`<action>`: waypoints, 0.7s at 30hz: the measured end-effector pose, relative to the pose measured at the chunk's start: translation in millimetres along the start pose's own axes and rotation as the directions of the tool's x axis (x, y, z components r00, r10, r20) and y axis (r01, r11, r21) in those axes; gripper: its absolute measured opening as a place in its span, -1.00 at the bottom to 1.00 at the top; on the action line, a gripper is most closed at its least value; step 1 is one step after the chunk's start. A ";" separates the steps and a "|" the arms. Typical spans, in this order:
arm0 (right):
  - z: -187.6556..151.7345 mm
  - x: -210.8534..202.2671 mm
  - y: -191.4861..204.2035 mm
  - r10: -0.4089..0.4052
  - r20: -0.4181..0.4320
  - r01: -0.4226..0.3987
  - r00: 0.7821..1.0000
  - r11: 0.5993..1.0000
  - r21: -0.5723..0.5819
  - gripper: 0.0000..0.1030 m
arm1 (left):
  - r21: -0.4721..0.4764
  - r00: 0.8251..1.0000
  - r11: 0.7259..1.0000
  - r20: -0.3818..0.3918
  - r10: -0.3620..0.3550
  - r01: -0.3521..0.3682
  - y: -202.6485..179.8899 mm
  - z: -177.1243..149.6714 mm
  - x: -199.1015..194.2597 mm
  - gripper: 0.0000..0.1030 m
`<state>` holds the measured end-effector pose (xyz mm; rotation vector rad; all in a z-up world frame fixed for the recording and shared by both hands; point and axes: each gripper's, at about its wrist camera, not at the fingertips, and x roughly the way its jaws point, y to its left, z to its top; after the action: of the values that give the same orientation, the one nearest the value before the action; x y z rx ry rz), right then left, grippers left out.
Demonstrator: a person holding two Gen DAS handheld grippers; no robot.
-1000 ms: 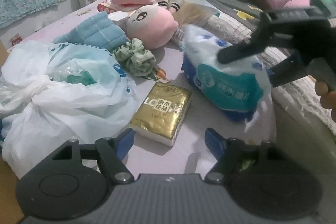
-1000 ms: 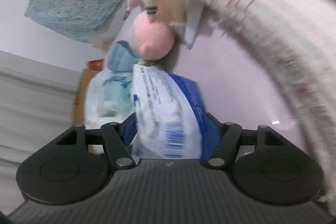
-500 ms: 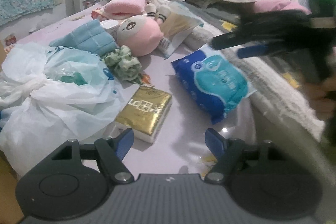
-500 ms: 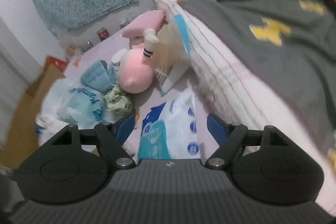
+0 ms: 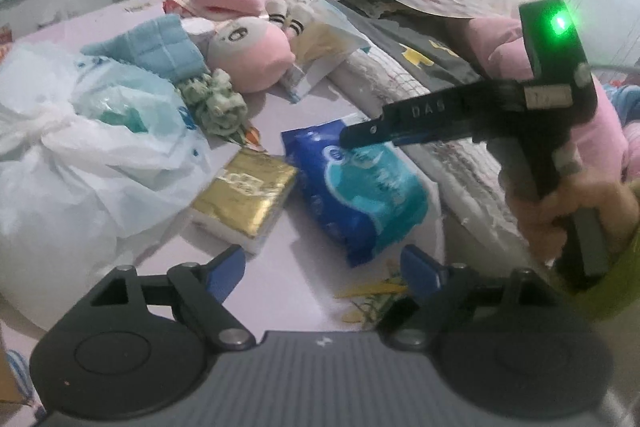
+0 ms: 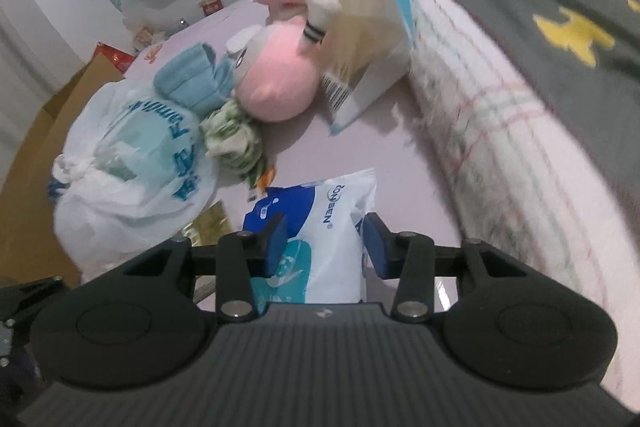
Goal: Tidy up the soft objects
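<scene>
A blue and white tissue pack [image 5: 360, 195] lies on the lilac table [image 5: 304, 95], next to a gold tissue pack [image 5: 246, 197]. My right gripper [image 5: 348, 139] hovers just above the blue pack's far end, fingers partly open and empty; in its own view [image 6: 322, 241] the pack [image 6: 332, 239] lies below, between the fingers. My left gripper [image 5: 322, 273] is open and empty, low over the table's near edge. A pink plush doll [image 5: 256, 61], a green scrunchie [image 5: 214, 103] and a blue cloth [image 5: 154, 45] lie behind.
A tied white plastic bag [image 5: 88, 155] fills the left side. A bed with a striped blanket [image 6: 500, 99] and grey cover runs along the right. A cardboard box [image 6: 36, 155] stands left of the table. A flat cream packet [image 5: 320, 47] leans by the doll.
My right gripper let go of the blue tissue pack, which now lies flat on the table. The gripper lifted away, then came back low over the pack with narrower fingers.
</scene>
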<state>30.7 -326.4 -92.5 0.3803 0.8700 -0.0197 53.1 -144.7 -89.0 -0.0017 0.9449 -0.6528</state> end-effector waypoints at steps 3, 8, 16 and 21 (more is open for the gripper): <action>-9.2 -6.5 -4.9 0.037 -0.001 -0.036 0.999 0.997 0.069 -0.17 | -0.018 0.999 0.999 -0.023 -0.034 0.034 -1.0 3.0 5.9 0.68; -10.5 -25.0 -18.1 0.100 0.041 -0.105 0.994 0.984 0.143 -0.14 | -0.032 0.999 0.999 -0.030 -0.042 0.041 -7.6 15.8 16.9 0.82; 1.6 -48.0 -27.8 0.115 0.123 -0.133 0.986 0.980 0.149 0.04 | 0.001 0.995 0.999 -0.096 0.035 -0.035 -28.5 45.1 63.3 0.88; 23.1 -55.1 -20.2 0.168 0.138 -0.180 0.976 0.980 0.082 0.27 | -0.028 0.987 0.998 -0.151 0.055 -0.059 -32.1 52.0 86.1 0.79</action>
<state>8.6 -360.5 -44.2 0.5368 0.7058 0.0759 110.9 -229.6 -113.4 0.0458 1.0967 -0.5904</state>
